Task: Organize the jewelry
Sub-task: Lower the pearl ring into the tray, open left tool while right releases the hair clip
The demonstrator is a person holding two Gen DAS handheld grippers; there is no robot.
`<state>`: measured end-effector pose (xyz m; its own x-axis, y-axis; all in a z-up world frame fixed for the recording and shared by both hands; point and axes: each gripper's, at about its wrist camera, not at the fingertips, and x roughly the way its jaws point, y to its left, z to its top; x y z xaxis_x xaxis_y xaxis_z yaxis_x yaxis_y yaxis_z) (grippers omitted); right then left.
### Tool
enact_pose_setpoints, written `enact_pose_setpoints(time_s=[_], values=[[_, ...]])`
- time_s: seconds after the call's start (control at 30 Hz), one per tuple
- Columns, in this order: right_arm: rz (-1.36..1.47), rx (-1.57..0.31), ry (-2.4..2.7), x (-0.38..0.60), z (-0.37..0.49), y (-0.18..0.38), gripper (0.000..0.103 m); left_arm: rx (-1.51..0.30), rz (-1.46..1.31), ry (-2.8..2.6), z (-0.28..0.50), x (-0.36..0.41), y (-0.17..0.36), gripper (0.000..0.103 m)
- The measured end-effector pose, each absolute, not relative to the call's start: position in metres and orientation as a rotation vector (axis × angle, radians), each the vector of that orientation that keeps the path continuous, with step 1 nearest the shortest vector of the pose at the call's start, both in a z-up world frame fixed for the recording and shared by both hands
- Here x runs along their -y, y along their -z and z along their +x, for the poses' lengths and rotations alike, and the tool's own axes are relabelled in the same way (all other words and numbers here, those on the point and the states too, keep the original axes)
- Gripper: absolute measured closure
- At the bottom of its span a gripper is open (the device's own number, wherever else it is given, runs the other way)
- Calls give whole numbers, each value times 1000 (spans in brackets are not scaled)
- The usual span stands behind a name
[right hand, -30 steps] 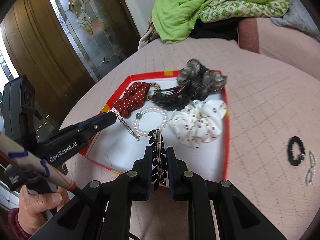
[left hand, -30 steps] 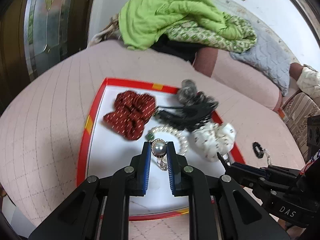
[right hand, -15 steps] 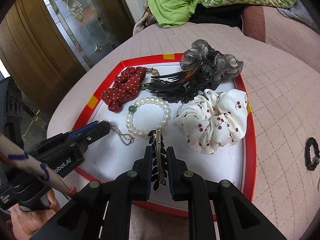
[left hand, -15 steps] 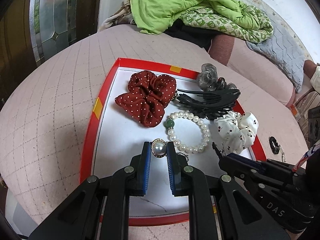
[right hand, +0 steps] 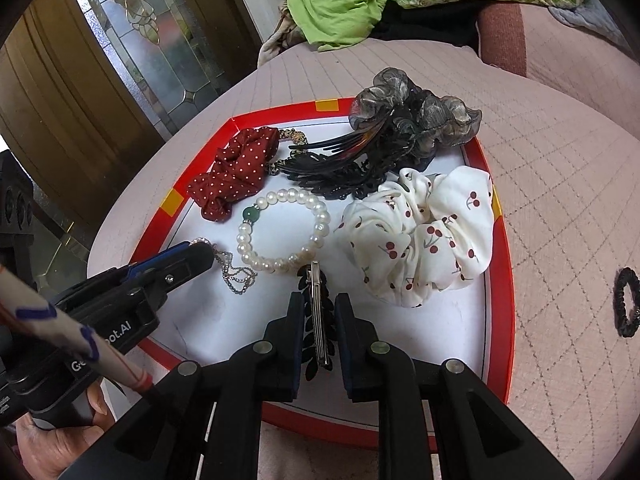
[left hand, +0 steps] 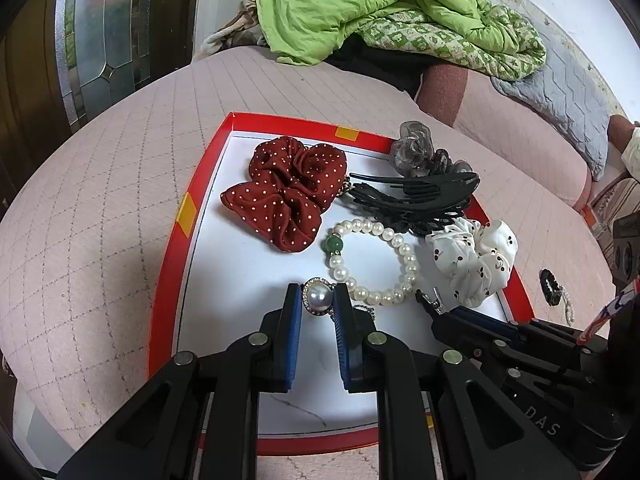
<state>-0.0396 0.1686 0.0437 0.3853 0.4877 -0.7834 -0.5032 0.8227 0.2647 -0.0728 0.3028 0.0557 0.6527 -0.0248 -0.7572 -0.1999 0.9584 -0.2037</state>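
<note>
A red-rimmed white tray [left hand: 172, 272] [right hand: 502, 280] lies on a pink quilted surface. It holds a red dotted scrunchie [left hand: 288, 196] [right hand: 236, 176], a pearl bracelet [left hand: 374, 260] [right hand: 280, 232], a black hair claw [left hand: 416, 196] [right hand: 348, 160], a grey scrunchie [left hand: 416, 148] [right hand: 420, 108] and a white cherry scrunchie [left hand: 476, 256] [right hand: 424, 236]. My left gripper [left hand: 318, 300] [right hand: 200, 252] is shut on a pearl pendant [left hand: 318, 296] low over the tray; its chain [right hand: 236, 274] trails on the tray. My right gripper [right hand: 316, 312] [left hand: 436, 312] is shut on a black leaf hair clip [right hand: 316, 320] just above the tray.
A black hair tie [left hand: 550, 288] [right hand: 626, 304] and a small beaded piece [left hand: 568, 306] lie on the pink surface right of the tray. A green blanket pile [left hand: 380, 8] lies at the back. A glass-panelled wooden door [right hand: 132, 32] stands at the left.
Both grippers have moved forward and down over the tray with their pieces still held. The pendant's chain now rests on the tray.
</note>
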Motion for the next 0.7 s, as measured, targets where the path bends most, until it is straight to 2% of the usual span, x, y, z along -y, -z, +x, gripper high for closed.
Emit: enact_pose_setpoints(time_s=[0.1, 0.17, 0.7], values=[[-20, -988, -634, -169, -42, -46, 85, -854, -280, -103, -73, -303, -56, 87], [-23, -983, -635, -168, -45, -49, 85, -852, -282, -101, -73, -303, -56, 79], [17, -937, -658, -150, -62, -78, 85, -797, -217, -142, -77, -295, -68, 75]])
